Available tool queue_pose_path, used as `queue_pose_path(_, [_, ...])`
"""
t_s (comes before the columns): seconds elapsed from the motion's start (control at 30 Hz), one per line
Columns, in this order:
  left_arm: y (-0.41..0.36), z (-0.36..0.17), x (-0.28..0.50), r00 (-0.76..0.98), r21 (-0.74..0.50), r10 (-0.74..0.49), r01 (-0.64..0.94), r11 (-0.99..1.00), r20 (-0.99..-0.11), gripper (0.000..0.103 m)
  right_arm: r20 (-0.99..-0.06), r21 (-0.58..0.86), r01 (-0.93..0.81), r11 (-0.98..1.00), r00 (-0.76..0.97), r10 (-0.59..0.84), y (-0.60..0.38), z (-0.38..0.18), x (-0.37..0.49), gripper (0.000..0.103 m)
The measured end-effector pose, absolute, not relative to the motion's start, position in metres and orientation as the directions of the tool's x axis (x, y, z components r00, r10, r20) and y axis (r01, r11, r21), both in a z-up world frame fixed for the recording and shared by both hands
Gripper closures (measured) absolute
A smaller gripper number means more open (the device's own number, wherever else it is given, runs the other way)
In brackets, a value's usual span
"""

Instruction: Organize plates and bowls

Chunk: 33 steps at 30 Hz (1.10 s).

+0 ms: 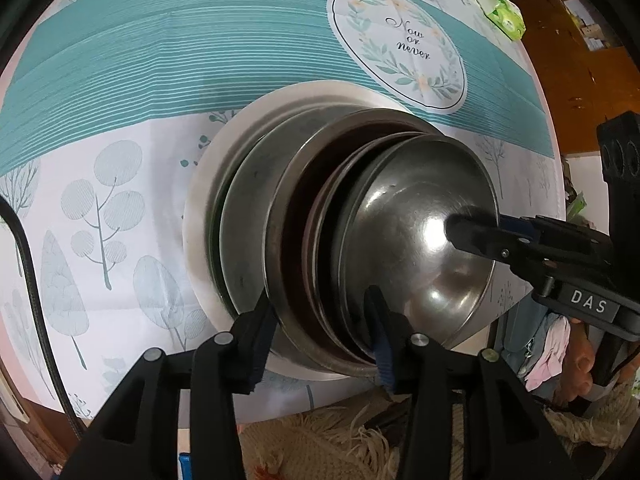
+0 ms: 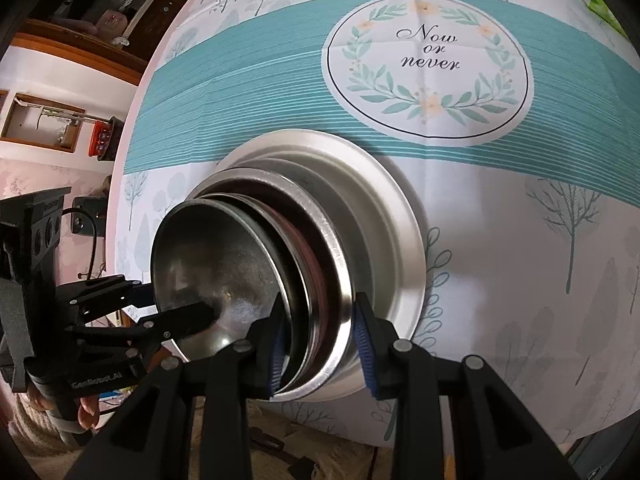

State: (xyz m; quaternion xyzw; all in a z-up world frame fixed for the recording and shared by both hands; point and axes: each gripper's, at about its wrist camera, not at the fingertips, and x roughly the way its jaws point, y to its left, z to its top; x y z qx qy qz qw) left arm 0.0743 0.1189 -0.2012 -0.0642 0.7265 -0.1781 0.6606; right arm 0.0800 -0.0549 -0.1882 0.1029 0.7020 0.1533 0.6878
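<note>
I'm looking down on the stack of steel bowls nested on a wide plate. It's sitting on the table's printed cloth, close to the near edge, w/ the plate's far rim just touching the teal band.

L gripper is straddling the stack's near wall at a mid-width gap. One finger is lying outside the big bowl and the other is reaching in by the top bowl. I can't tell if its pads are actually pressing.

R gripper is working the opposite side at a narrowish gap. Its inner pad is sitting against the top bowl's rim and its outer pad against the big bowl's rim, so it's clamping the nested walls between them.

Both tools are crowding the same stack, and each one's inner finger is poking into the top bowl from its own side.

Around it: the "Now or never" badge is lying just beyond the plate. A green pack is sitting well apart at the far corner. A black cable is running down over the cloth on the L side, away from the stack. A shaggy rug is showing below the table edge. The person's hand is wrapping the L tool's handle.
</note>
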Motion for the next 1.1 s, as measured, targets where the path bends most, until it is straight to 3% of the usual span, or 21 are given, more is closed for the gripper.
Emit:
queue_pose_path(0.1, [0.121, -0.196, 0.072, -0.09, -0.327, -0.317, 0.139, 0.935, -0.944, 0.038, -0.942, 0.335, -0.079, 0.939, -0.003, 0.335, -0.053, -0.186, 0.077, 0.071])
queue_pose_path(0.4, [0.128, -0.18, 0.063, -0.036, -0.322, -0.321, 0.176, 0.93, -0.947, 0.024, -0.94, 0.321, -0.063, 0.945, 0.104, 0.326, -0.055, -0.176, 0.06, 0.065])
queue_pose_path(0.6, [0.132, -0.152, 0.053, 0.086, -0.276, -0.299, 0.213, 0.937, -0.95, 0.023, -0.92, 0.329, -0.032, 0.944, 0.214, 0.328, -0.058, -0.154, 0.04, 0.064])
queue_pose_path(0.87, [0.122, -0.106, 0.034, 0.259, -0.172, -0.235, 0.246, 0.954, -0.937, 0.018, -0.889, 0.22, -0.071, 0.973, 0.396, 0.23, -0.048, -0.101, 0.004, 0.064])
queue_pose_path(1.1, [0.118, -0.067, 0.013, 0.382, -0.131, -0.199, 0.196, 0.972, -0.903, 0.015, -0.848, 0.181, -0.067, 0.981, 0.494, 0.19, -0.046, -0.066, -0.015, 0.051])
